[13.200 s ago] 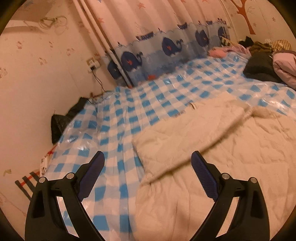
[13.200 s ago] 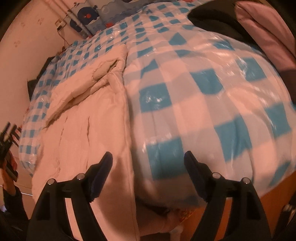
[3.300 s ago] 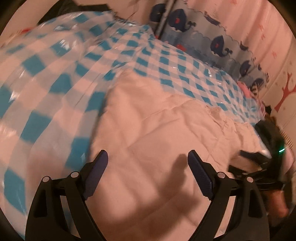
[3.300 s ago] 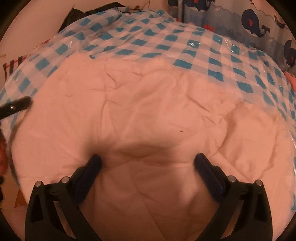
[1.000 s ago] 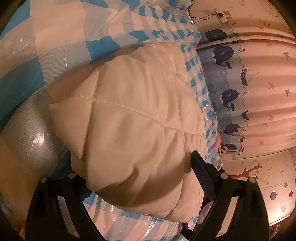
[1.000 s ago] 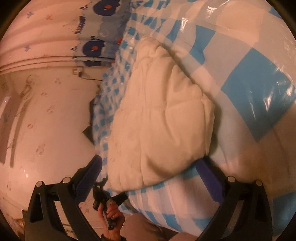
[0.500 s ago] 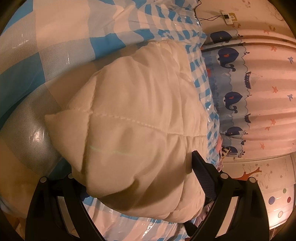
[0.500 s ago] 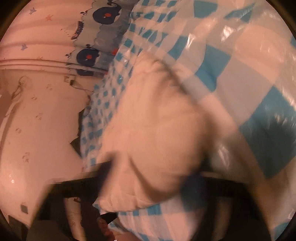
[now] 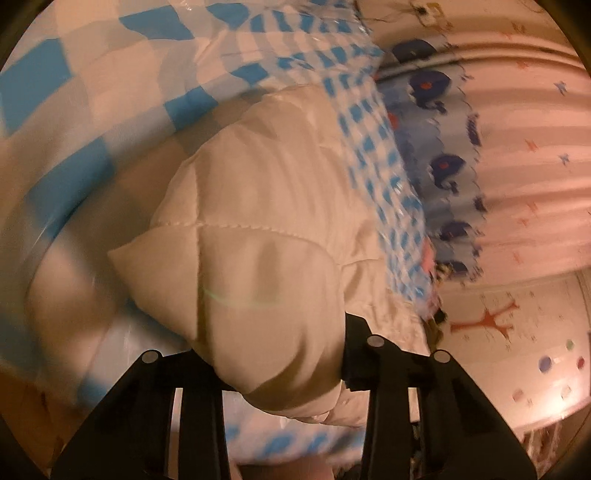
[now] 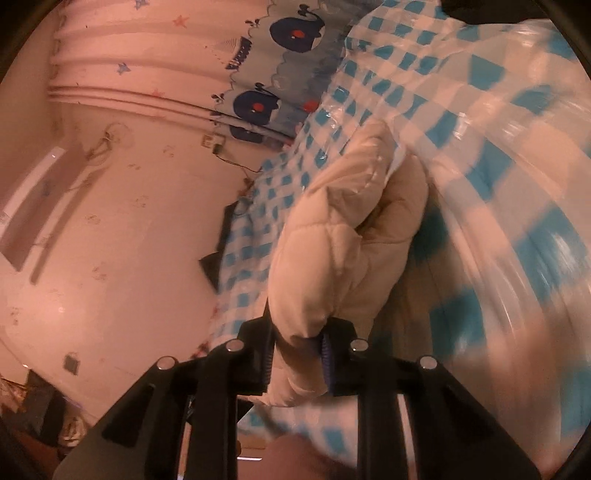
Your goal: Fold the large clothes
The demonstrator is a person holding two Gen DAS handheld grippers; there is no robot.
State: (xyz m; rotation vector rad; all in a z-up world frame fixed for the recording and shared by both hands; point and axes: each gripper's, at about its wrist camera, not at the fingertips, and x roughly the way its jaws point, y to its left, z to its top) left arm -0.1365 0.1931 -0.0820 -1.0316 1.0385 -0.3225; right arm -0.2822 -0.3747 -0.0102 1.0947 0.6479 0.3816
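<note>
Nearest the right wrist camera, the right hand-held gripper point(image 10: 297, 354) is clenched on a bunched edge of the cream quilted garment point(image 10: 343, 236), its black jaws pressed against the padding from both sides. In the left wrist view, the left hand-held gripper point(image 9: 273, 369) grasps another thick fold of the same garment point(image 9: 255, 229), the puffy fabric filling the space between its jaws and hiding the fingertips. From both grips the garment runs away from the cameras as a folded, padded bundle lying on the bed point(image 9: 122, 96), which is spread with a glossy blue-and-white checked cover point(image 10: 491, 122). Beyond the bed hangs a pale curtain point(image 9: 517, 155) with a blue band of dark whales point(image 10: 291, 33). A wall socket with a dangling cable point(image 10: 218, 146) sits on the pinkish wall beside it.
</note>
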